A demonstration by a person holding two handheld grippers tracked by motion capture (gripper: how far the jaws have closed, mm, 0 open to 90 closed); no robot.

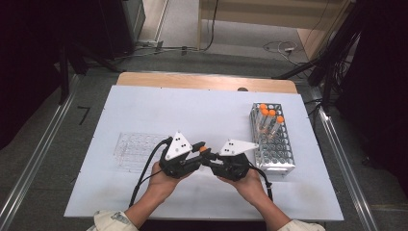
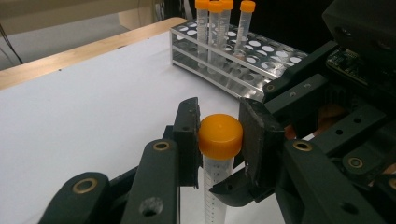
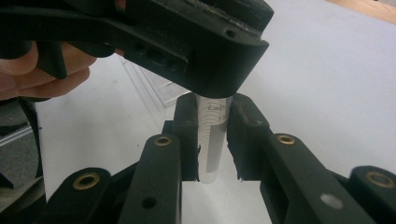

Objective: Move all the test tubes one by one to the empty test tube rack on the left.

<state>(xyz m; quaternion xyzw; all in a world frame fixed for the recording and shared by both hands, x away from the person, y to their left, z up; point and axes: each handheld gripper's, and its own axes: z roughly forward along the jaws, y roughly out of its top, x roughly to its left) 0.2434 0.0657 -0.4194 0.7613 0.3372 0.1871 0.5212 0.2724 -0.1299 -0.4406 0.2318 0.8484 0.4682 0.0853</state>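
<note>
Nearest the person, both grippers meet over the white sheet (image 1: 144, 110) that covers the table, sharing one tube (image 3: 212, 140). The left gripper (image 2: 218, 140) has its pads pressed on the tube's orange cap (image 2: 220, 135), one on each side. The right gripper (image 3: 212, 140) clamps the clear body of the same tube lower down, where handwriting and printed scale marks show. In the high view the left gripper (image 1: 196, 153) and the right gripper (image 1: 208, 158) point at each other, tips together, with the cap (image 1: 203, 149) as a small orange spot between them, and a hand (image 1: 161, 180) under each.

The tube hangs upright above the sheet, to the left of the metal rack (image 1: 272, 144) and nearer the person than the rack's filled end. In the right gripper view the left gripper's black body crosses just above the tube and hides its cap.

A clear plastic tray (image 1: 137, 149), hard to make out, lies flat on the sheet, left of the rack and beyond the left hand.

Farther off, the rack stands by the sheet's right edge. At its far end stand four tubes with orange caps (image 2: 219, 32) close together; the other holes look empty. Behind the rack the table's wooden edge (image 1: 207, 82) shows, then grey floor with cables.
</note>
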